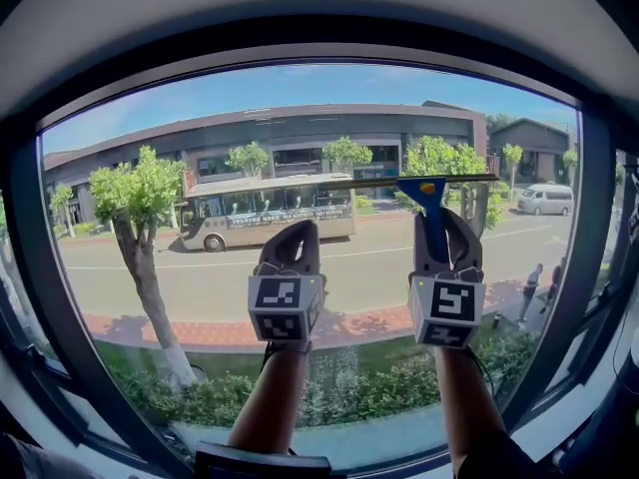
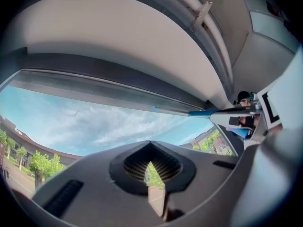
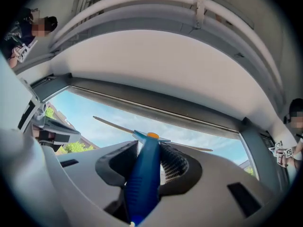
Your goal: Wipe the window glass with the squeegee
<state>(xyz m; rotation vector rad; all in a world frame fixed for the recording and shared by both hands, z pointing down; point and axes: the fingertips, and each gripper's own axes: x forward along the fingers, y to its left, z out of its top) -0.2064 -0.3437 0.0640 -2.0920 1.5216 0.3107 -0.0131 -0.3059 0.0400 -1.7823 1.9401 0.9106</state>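
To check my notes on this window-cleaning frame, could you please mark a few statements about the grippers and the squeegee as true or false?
1. The right gripper is shut on the handle of the squeegee. True.
2. The left gripper also grips the squeegee. False: its jaws are together on nothing, off to the handle's left and below the blade.
3. The blade runs roughly level across the window glass. True.
4. The handle is red. False: it is blue.
5. A bus shows outside through the glass. True.
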